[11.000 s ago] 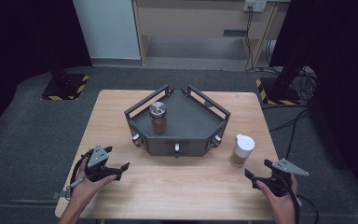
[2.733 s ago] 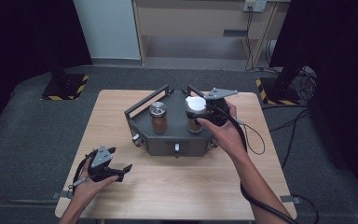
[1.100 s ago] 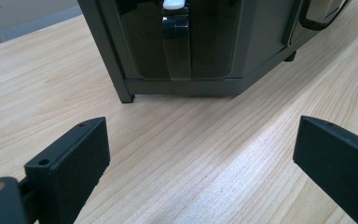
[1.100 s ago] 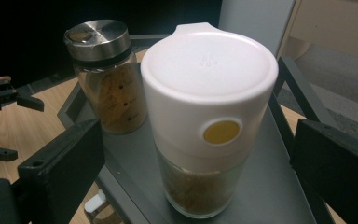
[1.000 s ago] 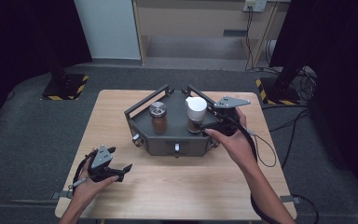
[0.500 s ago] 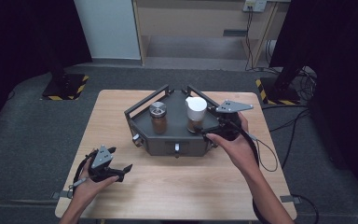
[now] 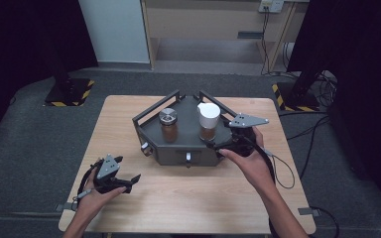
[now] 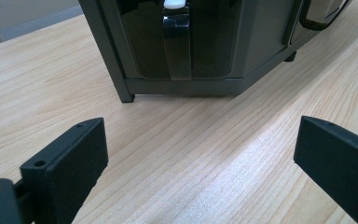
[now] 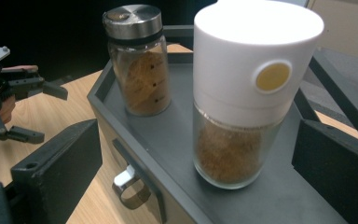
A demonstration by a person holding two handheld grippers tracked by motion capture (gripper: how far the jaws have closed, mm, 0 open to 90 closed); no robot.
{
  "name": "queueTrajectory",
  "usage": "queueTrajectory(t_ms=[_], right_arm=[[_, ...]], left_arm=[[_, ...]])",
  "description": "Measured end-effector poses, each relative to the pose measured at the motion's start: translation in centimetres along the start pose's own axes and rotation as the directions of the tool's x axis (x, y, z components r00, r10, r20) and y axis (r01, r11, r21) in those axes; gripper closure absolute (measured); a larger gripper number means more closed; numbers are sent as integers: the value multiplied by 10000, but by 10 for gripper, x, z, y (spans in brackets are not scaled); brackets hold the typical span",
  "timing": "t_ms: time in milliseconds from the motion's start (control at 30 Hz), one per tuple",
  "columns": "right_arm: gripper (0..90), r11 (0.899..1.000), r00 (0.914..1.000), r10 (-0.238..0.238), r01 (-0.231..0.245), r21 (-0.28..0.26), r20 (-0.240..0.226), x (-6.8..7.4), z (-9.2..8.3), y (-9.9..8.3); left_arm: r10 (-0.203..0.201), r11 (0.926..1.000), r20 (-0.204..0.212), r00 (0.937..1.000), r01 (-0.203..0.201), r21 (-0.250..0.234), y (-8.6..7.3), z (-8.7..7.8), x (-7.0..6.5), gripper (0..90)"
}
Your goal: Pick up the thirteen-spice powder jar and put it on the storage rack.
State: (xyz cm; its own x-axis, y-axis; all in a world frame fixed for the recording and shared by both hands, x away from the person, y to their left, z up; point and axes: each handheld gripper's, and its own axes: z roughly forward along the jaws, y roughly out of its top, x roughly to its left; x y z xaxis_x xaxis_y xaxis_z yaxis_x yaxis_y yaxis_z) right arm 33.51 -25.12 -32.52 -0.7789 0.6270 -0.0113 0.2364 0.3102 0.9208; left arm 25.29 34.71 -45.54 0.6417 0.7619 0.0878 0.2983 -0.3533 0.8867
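Observation:
A white-capped glass jar of brown powder stands upright on the right half of a dark grey railed tray. A steel-lidded jar of brown powder stands on the left half. My right gripper is open just in front of the white-capped jar, with its jaws either side and short of the glass. The steel-lidded jar is behind and to the left in that view. My left gripper rests open on the table at the front left, facing the tray's front wall.
The tray front carries a small drawer pull and a clip with a white tip. Bare wooden table lies between the tray and the person. The right gripper's cable loops on the table at the right.
The white-capped jar went from the table at the right onto the tray, carried by my right gripper. That gripper has let go and drawn back a little. The left gripper stayed put.

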Motion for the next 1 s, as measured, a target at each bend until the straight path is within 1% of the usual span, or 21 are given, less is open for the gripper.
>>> queueTrajectory(t_ms=[400, 533, 633, 900, 1000], right_arm=[[18, 9999, 9999, -98, 98, -133, -33, 9, -13, -19], [16, 9997, 9999, 95, -98, -244, -110, 10, -15, -27], [16, 9995, 9999, 121, -124, -292, -97, 11, -16, -32], [16, 9996, 9999, 132, -130, -240, 63, 15, -22, -47], [16, 9994, 9996, 234, -230, -275, 138, 15, -25, -55]], left_arm=[[22, 10000, 19, 10000, -22, -3, 0, 0, 0, 19], [81, 10000, 11, 10000, -81, -17, 0, 0, -1, 19], [59, 10000, 19, 10000, -59, -42, -1, 0, -1, 19], [26, 10000, 20, 10000, -26, -79, -1, 0, -1, 17], [41, 10000, 26, 10000, -41, -59, -1, 0, -1, 17]])
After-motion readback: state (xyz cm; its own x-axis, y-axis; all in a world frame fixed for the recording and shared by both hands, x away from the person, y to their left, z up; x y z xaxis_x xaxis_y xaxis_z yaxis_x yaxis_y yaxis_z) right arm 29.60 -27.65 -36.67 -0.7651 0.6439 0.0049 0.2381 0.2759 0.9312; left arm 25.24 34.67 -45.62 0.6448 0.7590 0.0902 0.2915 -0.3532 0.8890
